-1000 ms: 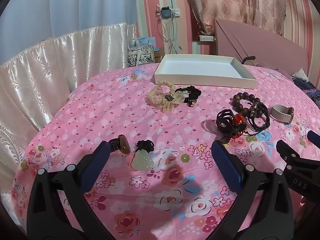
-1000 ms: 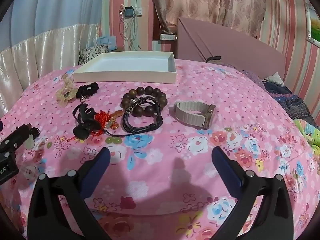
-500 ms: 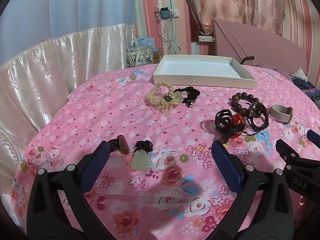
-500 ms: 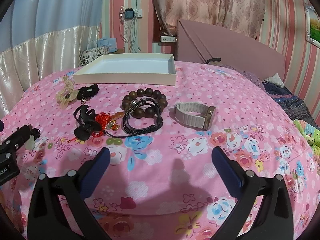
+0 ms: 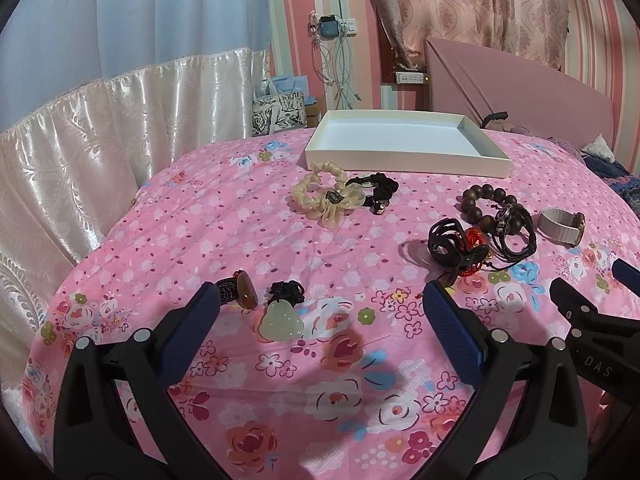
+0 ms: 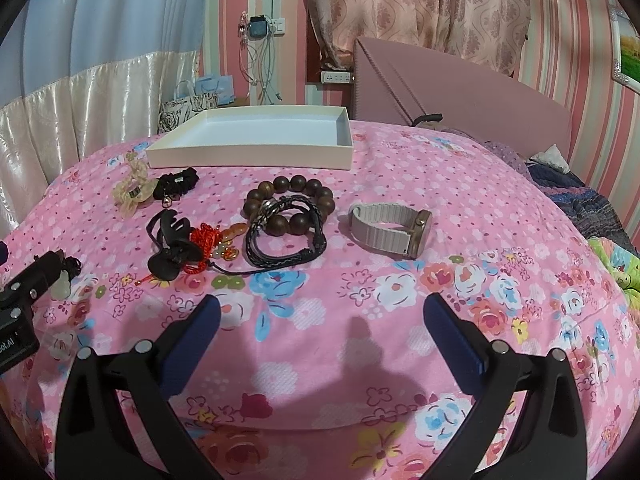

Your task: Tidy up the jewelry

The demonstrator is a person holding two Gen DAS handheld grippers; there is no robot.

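Note:
Jewelry lies on a pink floral cloth. A pale jade pendant (image 5: 280, 320) with a black cord and a brown pendant (image 5: 244, 294) lie just ahead of my open, empty left gripper (image 5: 320, 312). A cream scrunchie (image 5: 320, 196), a black hair tie (image 5: 376, 188), a black claw clip (image 6: 170, 244), a red knot charm (image 6: 208, 240), a wooden bead bracelet (image 6: 290, 208), a black braided cord (image 6: 286, 250) and a beige-strapped watch (image 6: 390, 230) lie further out. My right gripper (image 6: 320, 320) is open and empty, short of the watch. An empty white tray (image 6: 256, 156) stands at the back.
The cloth drops away at the left toward a white satin curtain (image 5: 100, 140). A pink headboard (image 6: 460, 92) and bedding (image 6: 592, 200) are at the right. Bags (image 5: 280, 108) and hanging cables (image 5: 336, 60) are behind the tray.
Both views have drawn back and lifted slightly; the jewelry sits a little further from both grippers. Nothing was grasped or moved.

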